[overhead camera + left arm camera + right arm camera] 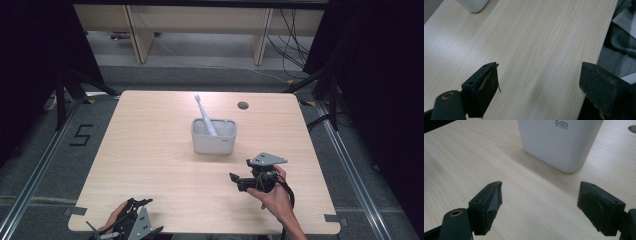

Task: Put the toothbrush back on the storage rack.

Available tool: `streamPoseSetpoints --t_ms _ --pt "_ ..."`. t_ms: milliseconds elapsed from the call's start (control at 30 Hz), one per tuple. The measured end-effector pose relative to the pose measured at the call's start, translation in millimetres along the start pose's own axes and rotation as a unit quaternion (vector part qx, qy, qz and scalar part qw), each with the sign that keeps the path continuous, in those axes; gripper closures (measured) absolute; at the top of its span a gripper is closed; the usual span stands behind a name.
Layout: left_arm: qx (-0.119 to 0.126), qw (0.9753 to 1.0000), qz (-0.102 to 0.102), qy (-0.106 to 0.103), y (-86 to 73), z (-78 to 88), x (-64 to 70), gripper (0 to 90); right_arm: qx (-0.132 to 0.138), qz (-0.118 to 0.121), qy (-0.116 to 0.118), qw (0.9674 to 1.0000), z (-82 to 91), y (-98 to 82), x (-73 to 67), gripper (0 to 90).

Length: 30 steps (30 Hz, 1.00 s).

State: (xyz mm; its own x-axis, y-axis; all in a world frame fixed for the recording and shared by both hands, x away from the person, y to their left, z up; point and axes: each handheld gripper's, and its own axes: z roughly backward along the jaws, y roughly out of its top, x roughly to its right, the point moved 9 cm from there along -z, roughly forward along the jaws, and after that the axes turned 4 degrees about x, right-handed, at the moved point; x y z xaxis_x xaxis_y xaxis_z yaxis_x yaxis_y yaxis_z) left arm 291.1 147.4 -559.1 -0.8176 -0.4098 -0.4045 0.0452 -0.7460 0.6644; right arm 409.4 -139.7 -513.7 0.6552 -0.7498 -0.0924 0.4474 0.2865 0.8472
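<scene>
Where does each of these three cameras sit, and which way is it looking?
High view: above the near edge, looking forward and down at the table, toothbrush, both hands.
Left gripper view: on the left tongs, looking across bare tabletop; open jaws.
Right gripper view: on the right tongs, facing the white holder.
All share that holder.

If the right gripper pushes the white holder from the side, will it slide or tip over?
The white holder looks squat and broad-based on the smooth wooden table, so it would probably slide. The toothbrush leaning inside may shift or rattle. Its glossy walls could be slippery for the open right gripper.
</scene>
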Motion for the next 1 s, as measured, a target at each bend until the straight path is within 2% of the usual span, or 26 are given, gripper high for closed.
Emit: streamPoseSetpoints --t_ms 67,100,133,200,267,400,433,533,567,600,700,767,867,1000 --pt "0.0 1.0 0.0 0.0 -0.1 -0.1 0.0 15.3 -0.002 -0.007 0.001 1.0 0.2 -3.5 -2.6 21.2" --pt "-0.001 1.0 -0.001 -0.002 -0.2 -0.1 0.2 15.3 -0.004 -0.004 0.002 1.0 -0.1 -4.9 -3.1 21.2" --pt "-0.001 1.0 -0.001 0.0 -0.4 -0.8 0.2 15.3 -0.002 0.009 0.0 1.0 -1.1 -6.1 -1.7 21.2" --pt "-0.001 1.0 -0.005 0.003 -0.6 -1.5 0.6 15.3 -0.012 0.0 -0.003 0.9999 -0.3 -10.8 -4.9 21.2" --pt "-0.001 1.0 -0.005 0.002 -0.8 -1.5 0.5 15.3 -0.012 0.01 -0.001 0.9999 -1.2 -12.0 -4.6 21.2" --pt "0.002 1.0 -0.003 0.007 -0.6 -1.6 -0.2 15.3 -0.017 0.007 0.001 0.9998 -0.4 -17.6 -8.9 21.2" --pt "0.002 1.0 -0.002 0.007 -0.7 -1.8 -0.2 15.3 -0.015 0.014 0.008 0.9997 -0.3 -18.9 -10.5 21.2" --pt "0.002 1.0 -0.002 0.005 -0.6 -1.7 -0.1 15.3 -0.014 0.015 0.006 0.9998 1.5 -20.7 -12.2 21.2" --pt "0.0 1.0 -0.002 0.005 -0.7 -1.4 -0.2 15.3 -0.017 0.009 0.006 0.9998 2.7 -22.3 -13.9 21.3" --pt "0.002 1.0 -0.002 0.007 -0.6 -1.9 -0.1 15.3 -0.017 0.023 0.008 0.9996 3.9 -23.9 -13.3 21.3" --pt "0.002 1.0 -0.002 0.007 -0.6 -1.9 -0.1 15.3 -0.016 0.022 0.011 0.9996 4.3 -26.5 -14.8 21.3" --pt "0.002 1.0 -0.002 0.007 -0.5 -1.9 -0.1 15.3 -0.025 0.001 0.014 0.9996 6.2 -31.5 -19.5 21.3" --pt "0.002 1.0 -0.002 0.007 -0.6 -1.9 -0.1 15.3 -0.023 0.016 0.014 0.9995 6.6 -32.6 -18.0 21.3" --pt "0.002 1.0 -0.002 0.006 -0.4 -1.9 0.2 15.3 -0.026 0.006 0.013 0.9996 10.0 -37.0 -20.8 21.3"
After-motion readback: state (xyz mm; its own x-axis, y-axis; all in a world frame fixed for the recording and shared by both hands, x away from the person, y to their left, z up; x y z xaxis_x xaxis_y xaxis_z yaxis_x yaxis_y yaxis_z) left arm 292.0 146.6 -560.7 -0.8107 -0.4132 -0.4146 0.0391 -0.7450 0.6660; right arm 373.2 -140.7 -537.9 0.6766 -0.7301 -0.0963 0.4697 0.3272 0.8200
